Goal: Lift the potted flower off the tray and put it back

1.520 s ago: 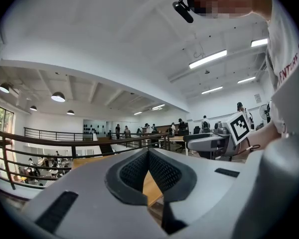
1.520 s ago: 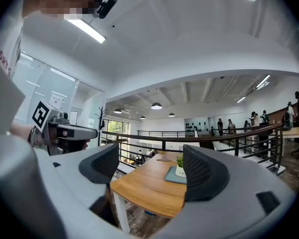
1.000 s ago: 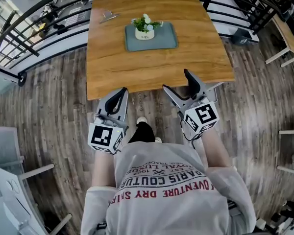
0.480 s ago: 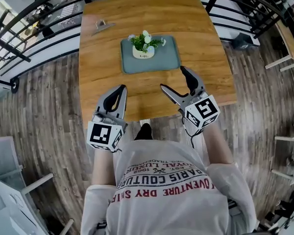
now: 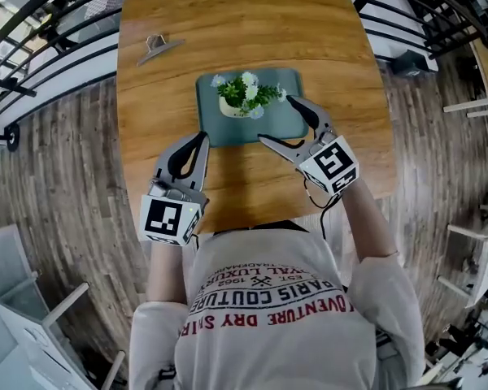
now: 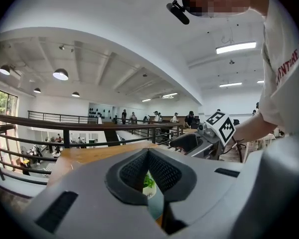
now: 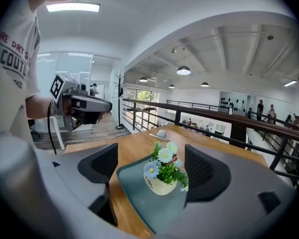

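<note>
A small cream pot of white and blue flowers (image 5: 242,94) stands on a grey-green tray (image 5: 228,128) in the middle of the wooden table (image 5: 325,39). My right gripper (image 5: 278,120) is open over the tray's near right part. The potted flower (image 7: 162,176) sits just ahead between its jaws, and neither pad touches it. My left gripper (image 5: 198,140) hovers over the table just short of the tray's near left corner. Its jaws are shut, with nothing in them. Through the slit under their pads a strip of the pot (image 6: 149,185) shows.
A metal clip (image 5: 159,45) lies on the table's far left part. Black railings (image 5: 32,23) run round the far side and both sides of the table. The near table edge (image 5: 252,218) is right against my body.
Both grippers have moved forward from the table's near edge out over the tabletop. The right one now brackets the pot from the near side. The left one stops short of the tray.
</note>
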Motion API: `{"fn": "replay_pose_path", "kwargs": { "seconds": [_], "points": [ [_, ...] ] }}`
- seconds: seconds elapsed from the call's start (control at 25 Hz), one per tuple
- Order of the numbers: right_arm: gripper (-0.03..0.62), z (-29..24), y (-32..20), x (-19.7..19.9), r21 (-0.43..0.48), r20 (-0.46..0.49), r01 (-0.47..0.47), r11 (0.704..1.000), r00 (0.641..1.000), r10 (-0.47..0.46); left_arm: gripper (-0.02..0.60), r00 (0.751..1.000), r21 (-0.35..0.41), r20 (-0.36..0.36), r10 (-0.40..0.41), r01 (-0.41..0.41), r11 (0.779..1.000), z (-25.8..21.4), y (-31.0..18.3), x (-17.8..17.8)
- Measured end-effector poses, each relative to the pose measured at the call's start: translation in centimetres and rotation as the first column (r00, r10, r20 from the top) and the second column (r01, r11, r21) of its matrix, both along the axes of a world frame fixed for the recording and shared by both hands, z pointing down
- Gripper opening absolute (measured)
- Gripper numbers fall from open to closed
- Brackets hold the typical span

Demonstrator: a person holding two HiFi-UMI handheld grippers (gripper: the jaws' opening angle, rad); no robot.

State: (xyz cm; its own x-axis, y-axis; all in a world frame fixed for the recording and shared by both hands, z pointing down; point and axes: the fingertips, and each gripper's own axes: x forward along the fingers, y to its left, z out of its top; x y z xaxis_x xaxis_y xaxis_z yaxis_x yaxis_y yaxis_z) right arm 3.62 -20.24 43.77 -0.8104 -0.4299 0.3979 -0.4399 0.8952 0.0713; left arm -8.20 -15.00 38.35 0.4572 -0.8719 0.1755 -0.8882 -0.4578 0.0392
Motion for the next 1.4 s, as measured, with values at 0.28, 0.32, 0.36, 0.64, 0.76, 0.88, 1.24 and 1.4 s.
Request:
{"fn": "replay_pose_path", "kwargs": {
  "seconds": [0.28,0.32,0.36,0.64,0.76,0.88,1.24,1.4],
  "points": [
    [0.426,4.3,-3.6,-0.7,-0.089,-0.128,0.170,0.982,0.975,-0.180,0.012,0.999,-0.070,0.008,-0.034,0.034,0.997,2.0,-3.3,0.5],
    [0.427,4.9,-4.0,-0.6,-0.099,-0.139,0.191,0.977,0.969,-0.203,0.012,0.999,-0.076,0.011,-0.044,0.044,0.996,2.2,-3.6,0.7],
    [0.430,5.5,-4.4,-0.6,-0.109,-0.150,0.212,0.971,0.962,-0.227,0.012,0.998,-0.080,0.011,-0.054,0.055,0.995,2.3,-3.9,0.8],
    [0.437,10.4,-6.9,-1.0,-0.169,-0.207,0.352,0.921,0.900,-0.382,0.012,0.988,-0.114,0.020,-0.153,0.155,0.981,4.1,-6.2,1.3],
    [0.437,12.4,-7.4,-1.6,-0.194,-0.218,0.401,0.895,0.872,-0.438,0.012,0.978,-0.154,0.012,-0.207,0.206,0.966,5.1,-6.5,1.5],
    [0.437,14.1,-7.9,-2.0,-0.209,-0.229,0.446,0.870,0.843,-0.487,0.012,0.972,-0.174,0.024,-0.234,0.234,0.957,6.1,-7.0,1.7],
    [0.437,17.4,-7.7,-3.9,-0.248,-0.201,0.515,0.821,0.801,-0.563,0.012,0.958,-0.197,0.031,-0.286,0.286,0.938,8.4,-8.2,1.6],
    [0.437,18.2,-7.6,-4.8,-0.250,-0.179,0.517,0.818,0.806,-0.564,0.012,0.957,-0.184,0.032,-0.288,0.289,0.939,9.2,-8.8,0.9]
  ]
}}
